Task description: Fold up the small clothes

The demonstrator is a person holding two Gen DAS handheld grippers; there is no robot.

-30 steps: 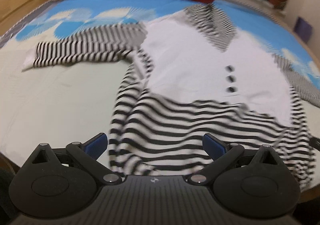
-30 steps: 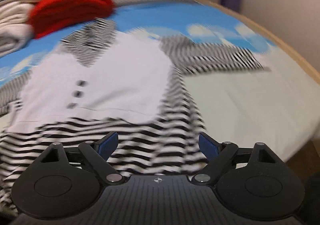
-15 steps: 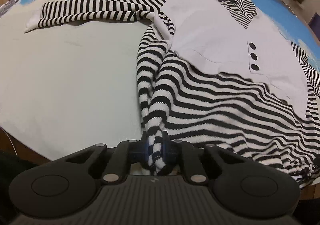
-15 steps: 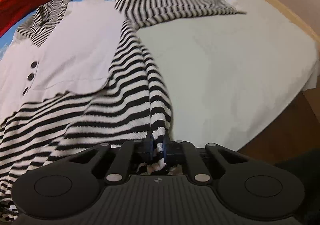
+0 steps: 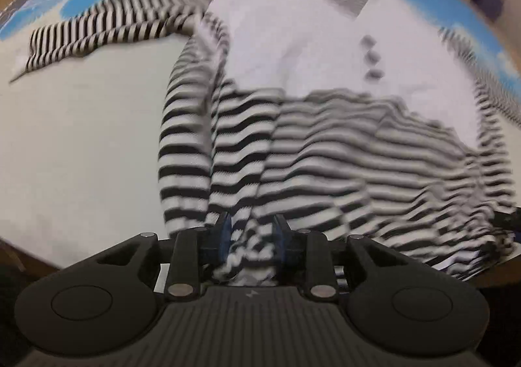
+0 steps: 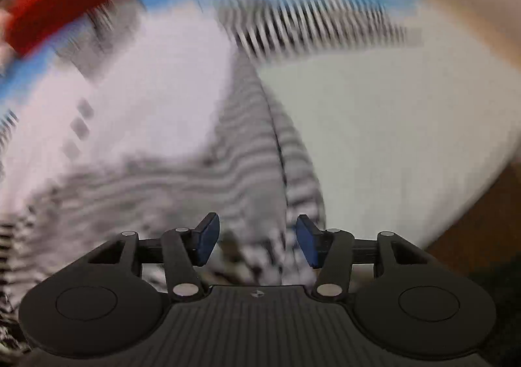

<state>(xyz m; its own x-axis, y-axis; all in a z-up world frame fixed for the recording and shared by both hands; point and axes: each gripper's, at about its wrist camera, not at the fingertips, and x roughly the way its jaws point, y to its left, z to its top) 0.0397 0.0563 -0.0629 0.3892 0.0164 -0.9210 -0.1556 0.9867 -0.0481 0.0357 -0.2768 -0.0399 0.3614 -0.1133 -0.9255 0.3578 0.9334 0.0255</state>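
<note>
The black-and-white striped knit top with a plain white front panel (image 5: 325,51) lies spread on the pale sheet with a blue cloud print (image 5: 81,145), straight ahead of both grippers, its hem nearest them and its collar farthest away. The left gripper (image 5: 252,230) has its blue pads partly closed around a bunched corner of the striped hem; the cloth fills the gap, though blur leaves it unclear how firmly it is pinched. The right gripper (image 6: 257,240) stands about half open, with striped hem fabric lying between the pads but apparently not clamped.

The step in hand looks like taking the two hem corners to fold the top — so the grip matters most. It would be wise to close both pairs of pads fully on the fabric, front and back layers together, before lifting. Both corners should then rise at the same height and travel forward together toward the collar, keeping the hem taut between them so the fold line stays straight. The striped sleeve (image 5: 107,31) ahead and to the left of the left gripper — and its twin (image 6: 312,24) ahead of the right one — lie outstretched and will want tucking in.
</note>
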